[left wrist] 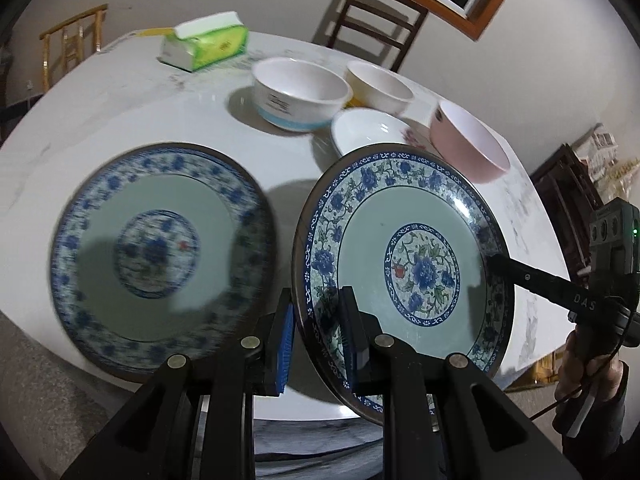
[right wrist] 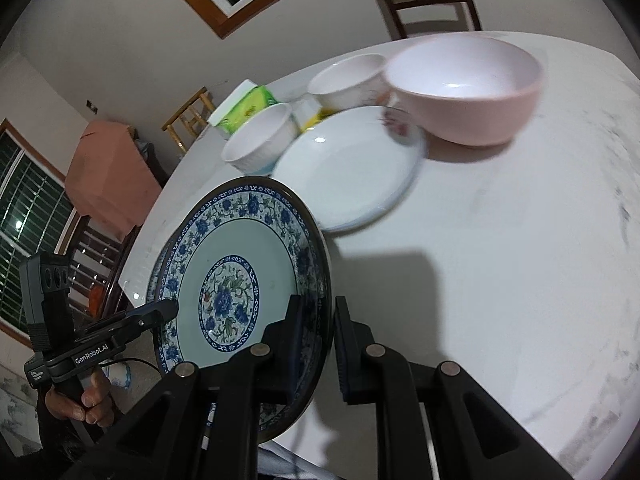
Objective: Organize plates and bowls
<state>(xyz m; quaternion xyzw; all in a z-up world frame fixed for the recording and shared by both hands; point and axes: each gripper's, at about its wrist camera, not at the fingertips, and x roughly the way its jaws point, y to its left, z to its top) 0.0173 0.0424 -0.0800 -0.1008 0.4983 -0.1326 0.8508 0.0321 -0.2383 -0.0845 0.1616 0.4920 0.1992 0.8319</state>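
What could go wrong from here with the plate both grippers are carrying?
1. The held blue floral plate hangs tilted, pinched only at opposite rim edges by the left gripper and right gripper; uneven hand motion could twist it loose.
2. The second floral plate lies close beside it; lowering could clip its rim.
3. The white plate and pink bowl crowd the path ahead.

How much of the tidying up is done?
Nothing looks stacked yet. Both grippers, left and right, grip opposite rims of one blue flowered plate, lifted and tilted. Its twin plate lies flat on the table. Left over: the white plate, pink bowl and two white bowls.
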